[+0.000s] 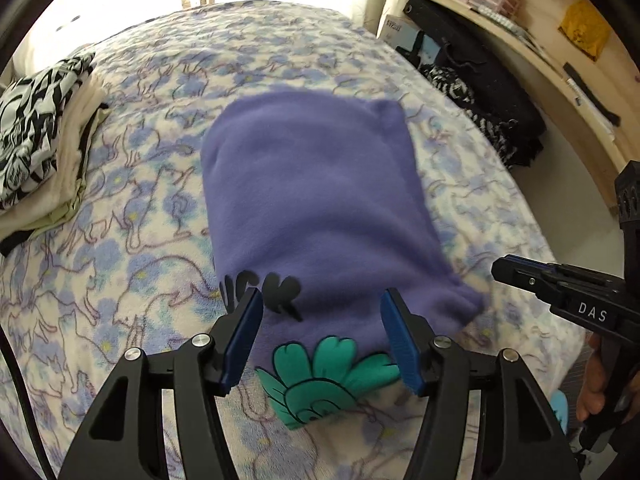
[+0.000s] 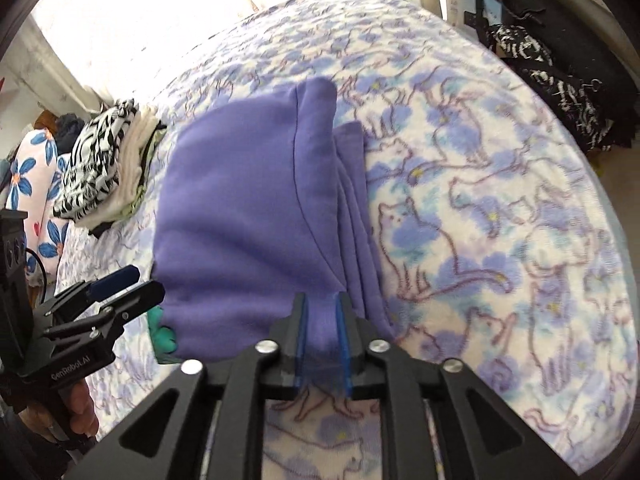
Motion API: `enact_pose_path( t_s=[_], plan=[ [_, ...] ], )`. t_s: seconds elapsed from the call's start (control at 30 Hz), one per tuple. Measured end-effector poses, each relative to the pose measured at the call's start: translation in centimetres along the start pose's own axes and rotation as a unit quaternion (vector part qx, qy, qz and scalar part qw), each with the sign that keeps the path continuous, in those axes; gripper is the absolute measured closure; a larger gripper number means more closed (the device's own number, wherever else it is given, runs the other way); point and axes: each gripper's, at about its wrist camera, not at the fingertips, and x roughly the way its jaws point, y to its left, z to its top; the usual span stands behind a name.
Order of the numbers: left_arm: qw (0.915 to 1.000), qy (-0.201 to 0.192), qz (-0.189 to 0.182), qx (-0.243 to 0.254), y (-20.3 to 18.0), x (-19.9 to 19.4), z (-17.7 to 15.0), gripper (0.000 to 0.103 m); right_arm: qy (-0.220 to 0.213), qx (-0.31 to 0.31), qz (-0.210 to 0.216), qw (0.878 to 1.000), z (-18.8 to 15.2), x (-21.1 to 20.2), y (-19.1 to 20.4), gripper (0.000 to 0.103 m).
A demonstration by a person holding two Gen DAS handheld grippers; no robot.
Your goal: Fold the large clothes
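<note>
I judge the fold nearly done: the purple sweatshirt lies folded mid-frame on the bed, my right gripper pinching its near edge, left gripper wide open and empty; releasing and smoothing comes next.

The right gripper pinches the near edge of the folded purple garment, which lies on the cat-print blanket. The left gripper hangs spread apart beside the garment's left edge, near 1 stack of folded clothes.
</note>
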Motion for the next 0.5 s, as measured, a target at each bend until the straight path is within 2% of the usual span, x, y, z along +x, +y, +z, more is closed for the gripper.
enact_pose_path(
  t_s=[0.1,0.23,0.37,0.47,0.5],
  plan=[
    [0.9998,0.005,-0.018,-0.005,0.3,-1.9,1.0,0.042,-0.004,0.014,0.001,1.000,0.8,-2.0,0.3,0.070],
    [0.9995,0.013,-0.026,-0.009,1.6,-4.3,2.2,0.025,-0.003,0.021,0.002,1.000,2.1,-4.1,1.2,0.067],
    [0.9990,0.029,-0.031,-0.013,3.0,-5.8,3.1,0.024,0.011,0.029,-0.011,0.999,2.7,-5.0,2.0,0.064],
    [0.9982,0.041,-0.030,-0.031,4.5,-6.5,3.7,0.017,0.017,0.040,-0.013,0.999,3.2,-5.5,2.6,0.056],
    [0.9976,0.045,-0.035,-0.038,5.0,-6.6,3.7,0.017,0.026,0.041,-0.013,0.999,3.3,-5.5,3.0,0.045]
  ],
)
